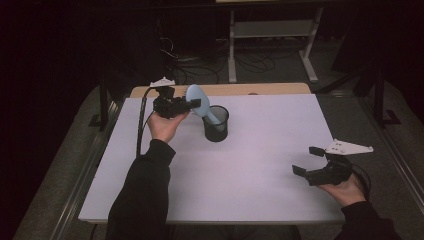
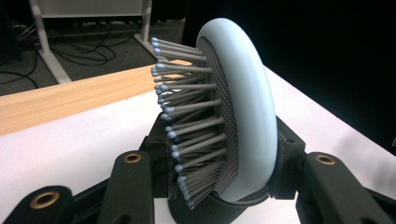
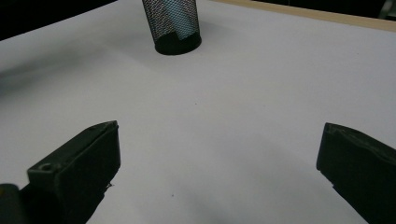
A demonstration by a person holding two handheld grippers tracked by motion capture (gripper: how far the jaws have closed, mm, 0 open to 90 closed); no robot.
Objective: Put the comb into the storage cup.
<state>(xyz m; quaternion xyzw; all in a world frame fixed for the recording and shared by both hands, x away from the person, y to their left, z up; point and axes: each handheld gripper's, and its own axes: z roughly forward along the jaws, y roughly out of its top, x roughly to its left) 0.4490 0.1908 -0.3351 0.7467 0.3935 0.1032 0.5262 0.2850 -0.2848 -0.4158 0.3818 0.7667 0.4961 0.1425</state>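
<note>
A pale blue hairbrush (image 1: 196, 97) stands tilted with its handle down in a black mesh cup (image 1: 216, 125) at the back middle of the white table (image 1: 260, 185). My left gripper (image 1: 192, 102) is shut on the brush's oval head. In the left gripper view the head (image 2: 243, 107) sits between the jaws (image 2: 219, 186), bristles toward the left jaw and the back against the right jaw. My right gripper (image 1: 306, 160) hovers open near the table's right front edge, with nothing between its jaws (image 3: 219, 154). The right gripper view shows the cup (image 3: 173, 23) farther off with the blue handle inside.
A wooden strip (image 1: 250, 89) runs along the table's far edge. Behind it stand a white desk frame (image 1: 270, 30) and cables on the dark floor. Bare white tabletop lies between the cup and the right gripper.
</note>
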